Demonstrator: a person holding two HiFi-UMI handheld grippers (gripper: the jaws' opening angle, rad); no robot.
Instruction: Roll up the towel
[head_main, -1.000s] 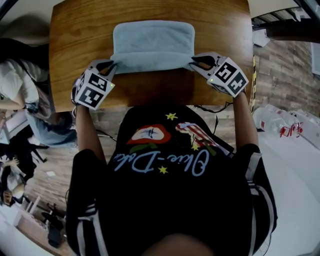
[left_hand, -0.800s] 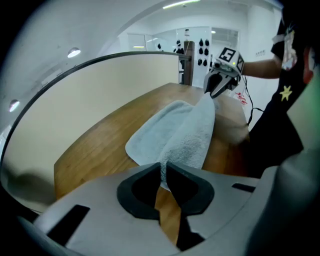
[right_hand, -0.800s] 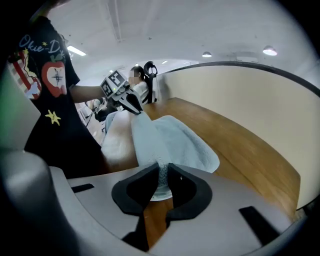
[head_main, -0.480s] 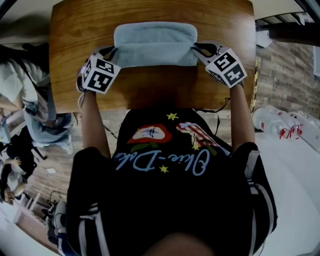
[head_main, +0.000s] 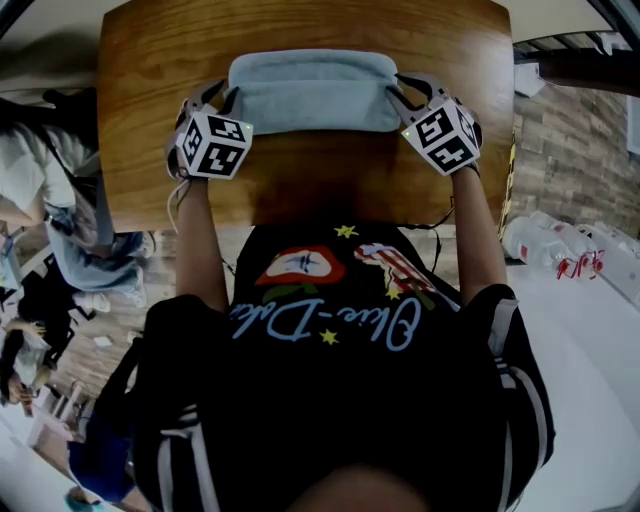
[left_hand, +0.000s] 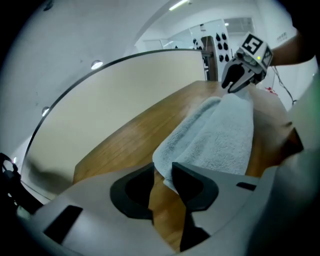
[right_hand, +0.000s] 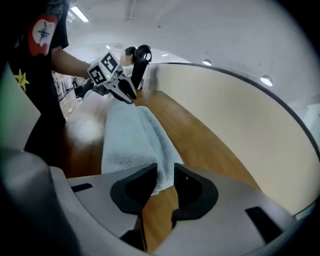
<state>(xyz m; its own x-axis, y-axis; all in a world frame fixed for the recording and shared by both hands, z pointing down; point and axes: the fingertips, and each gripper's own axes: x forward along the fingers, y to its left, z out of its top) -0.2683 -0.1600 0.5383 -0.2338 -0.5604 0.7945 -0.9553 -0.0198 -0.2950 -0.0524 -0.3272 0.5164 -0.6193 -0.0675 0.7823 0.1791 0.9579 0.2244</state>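
Observation:
A light blue towel (head_main: 315, 95) lies across the far half of the wooden table (head_main: 300, 185), its near edge folded over into a thick roll. My left gripper (head_main: 226, 100) is at the towel's left end. Its jaws have just been opening, and the towel's corner (left_hand: 167, 157) sits loosely between them, with bare wood showing in the gap. My right gripper (head_main: 397, 96) is at the right end; its jaws have opened a little, but the folded towel (right_hand: 131, 137) still fills the gap and touches both pads. Each gripper view shows the other gripper at the far end: right gripper (left_hand: 233, 86), left gripper (right_hand: 128, 95).
The table's near edge (head_main: 300, 222) runs just in front of the person's torso. A beige wall stands behind the table's far edge (left_hand: 125, 95). Another person (head_main: 55, 200) is at the left, and plastic bottles (head_main: 570, 250) lie on the floor at the right.
Both grippers have moved away from the person across the table, carrying the towel's near edge with them. The towel now looks narrower and thicker. The left jaws stand wider than before.

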